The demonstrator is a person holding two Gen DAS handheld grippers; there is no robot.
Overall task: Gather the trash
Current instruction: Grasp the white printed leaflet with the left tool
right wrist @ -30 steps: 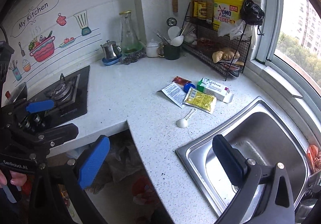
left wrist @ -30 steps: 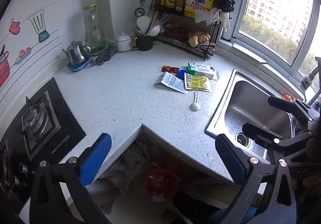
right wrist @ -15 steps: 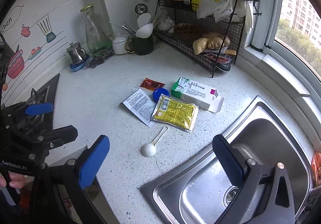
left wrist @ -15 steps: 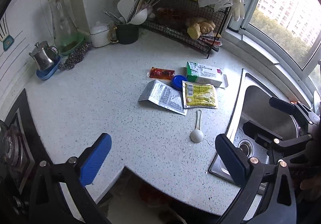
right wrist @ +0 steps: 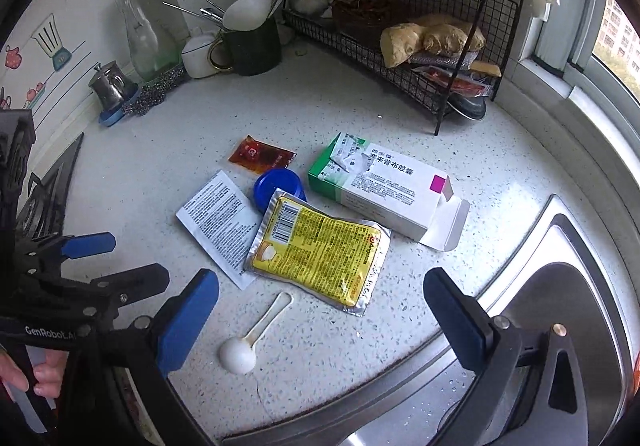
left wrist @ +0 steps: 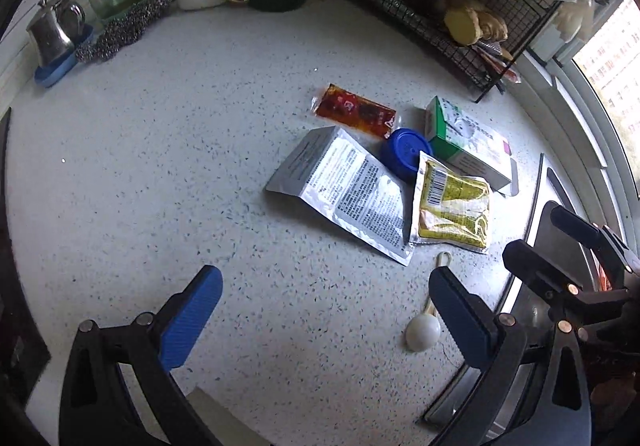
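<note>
A speckled white countertop (left wrist: pixel 160 166) is shown in both wrist views, with a steel sink (right wrist: pixel 560 306) set into it at the right. A black wire rack (right wrist: pixel 440 58) is placed at the far right corner, and a dark green mug (right wrist: pixel 252 46) holding utensils is placed to its left. A glass bottle (right wrist: pixel 140 34) and a small metal pot (right wrist: pixel 108 86) are set along the far left wall.

The trash is gathered in one cluster near the middle of the countertop, just left of the sink. A green and white box (right wrist: pixel 384 186) with an open flap lies at the far right of the cluster. A yellow packet (right wrist: pixel 320 250) lies nearer, and its far corner overlaps a blue cap (right wrist: pixel 276 184). A silver printed sachet (left wrist: pixel 344 194) lies to the left, its right edge tucked under the yellow packet. A red sauce packet (left wrist: pixel 354 110) lies at the far side. A white plastic spoon (right wrist: pixel 248 342) lies nearest, apart from the packets.

The left gripper (left wrist: pixel 324 318) is held wide open above the countertop, and nothing is gripped. The right gripper (right wrist: pixel 320 318) is likewise spread wide and empty, with the spoon between its fingers in view.
</note>
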